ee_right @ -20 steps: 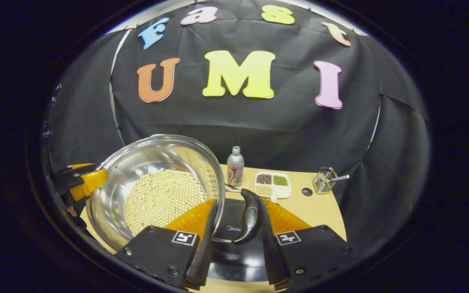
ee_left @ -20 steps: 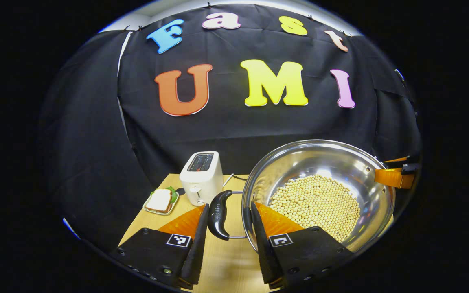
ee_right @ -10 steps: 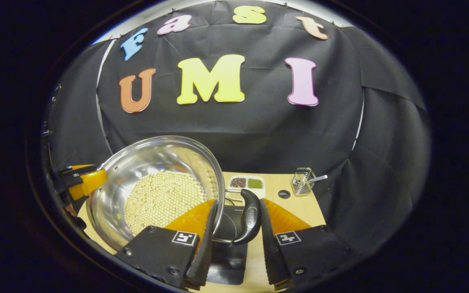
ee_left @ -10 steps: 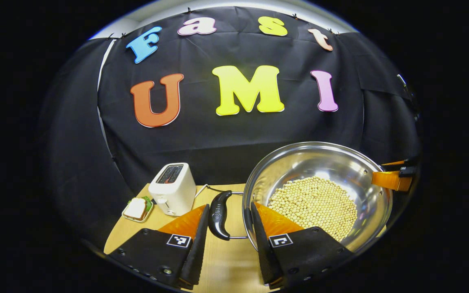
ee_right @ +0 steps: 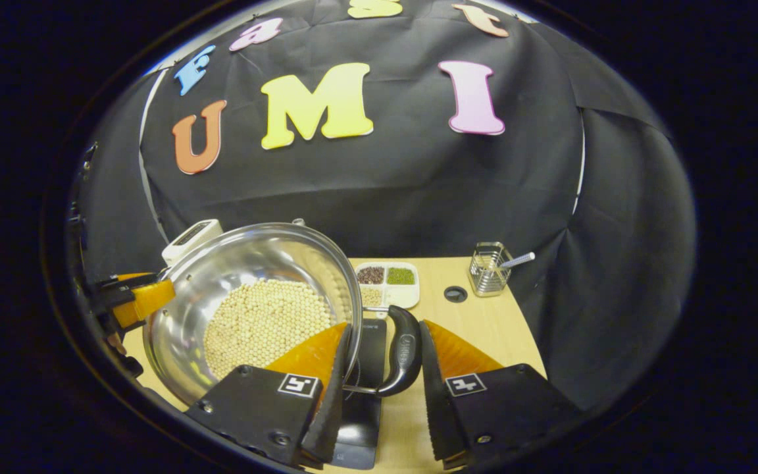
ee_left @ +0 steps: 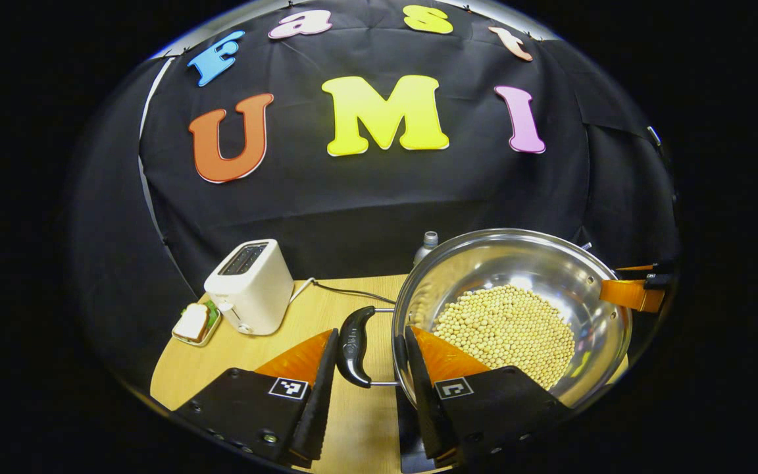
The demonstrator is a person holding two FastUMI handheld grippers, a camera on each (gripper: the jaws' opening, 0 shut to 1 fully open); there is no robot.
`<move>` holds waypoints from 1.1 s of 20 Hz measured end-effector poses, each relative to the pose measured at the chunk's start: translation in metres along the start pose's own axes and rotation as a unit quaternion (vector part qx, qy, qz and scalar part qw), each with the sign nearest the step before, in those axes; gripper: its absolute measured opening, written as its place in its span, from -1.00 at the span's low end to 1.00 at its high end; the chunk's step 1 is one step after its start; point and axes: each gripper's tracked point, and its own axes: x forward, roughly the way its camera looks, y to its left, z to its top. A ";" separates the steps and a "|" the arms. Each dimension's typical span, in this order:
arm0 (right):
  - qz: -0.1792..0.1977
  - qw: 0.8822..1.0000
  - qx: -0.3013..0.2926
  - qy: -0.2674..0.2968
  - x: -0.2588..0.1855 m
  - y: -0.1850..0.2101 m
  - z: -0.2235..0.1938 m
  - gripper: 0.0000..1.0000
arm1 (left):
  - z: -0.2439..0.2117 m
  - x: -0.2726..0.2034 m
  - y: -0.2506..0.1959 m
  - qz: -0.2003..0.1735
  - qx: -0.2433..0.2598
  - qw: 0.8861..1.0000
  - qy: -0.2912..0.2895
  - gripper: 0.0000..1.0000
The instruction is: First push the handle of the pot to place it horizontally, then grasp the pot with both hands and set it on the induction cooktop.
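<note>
One toaster (ee_left: 249,286) beside pot (ee_left: 517,263)

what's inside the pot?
The pot holds a layer of pale round beans across its bottom. The left gripper finger hides the near inner wall; anything beneath the beans is covered.

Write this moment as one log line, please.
pot: held by both handles | left gripper: at left handle | right gripper: at right handle | cooktop: below

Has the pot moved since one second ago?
Yes. In the left gripper view the pot has shifted right, away from the toaster.
</note>
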 end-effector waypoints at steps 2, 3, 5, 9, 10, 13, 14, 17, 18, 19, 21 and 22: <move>0.000 1.000 0.005 0.005 0.013 -0.002 -0.011 0.08 | -0.012 0.011 -0.003 -0.001 -0.001 1.000 0.012 0.10; -0.001 1.000 0.004 0.009 0.018 -0.004 -0.018 0.08 | -0.018 0.016 -0.005 -0.002 -0.002 1.000 0.018 0.11; -0.001 1.000 0.006 0.015 0.027 -0.003 -0.027 0.08 | -0.029 0.021 -0.004 -0.002 -0.002 1.000 0.026 0.11; -0.007 1.000 0.002 0.024 0.037 -0.004 -0.042 0.08 | -0.046 0.032 -0.005 -0.009 -0.010 0.999 0.039 0.10; -0.009 1.000 0.002 0.025 0.039 -0.003 -0.045 0.08 | -0.049 0.035 -0.005 -0.011 -0.011 0.999 0.043 0.10; -0.012 0.999 0.003 0.038 0.048 -0.004 -0.059 0.08 | -0.062 0.044 -0.005 -0.016 -0.015 0.998 0.055 0.10; -0.013 0.999 0.003 0.044 0.052 -0.004 -0.064 0.08 | -0.068 0.046 -0.007 -0.017 -0.017 0.998 0.060 0.10; -0.007 0.998 0.020 0.053 0.065 -0.008 -0.080 0.13 | -0.071 0.056 -0.009 -0.018 -0.014 0.999 0.038 0.12; -0.003 0.999 0.018 0.051 0.063 -0.006 -0.077 0.14 | -0.077 0.051 -0.009 -0.018 -0.012 0.998 0.052 -0.10; -0.001 0.999 0.016 0.046 0.062 -0.007 -0.077 0.12 | -0.073 0.049 -0.007 -0.018 -0.011 0.999 0.038 0.38; -0.001 0.999 0.017 0.043 0.060 -0.007 -0.079 0.25 | -0.077 0.051 -0.007 -0.021 -0.010 0.999 0.043 0.20; -0.003 0.999 0.017 0.041 0.060 -0.008 -0.079 0.29 | -0.079 0.051 -0.008 -0.023 -0.012 0.999 0.045 0.23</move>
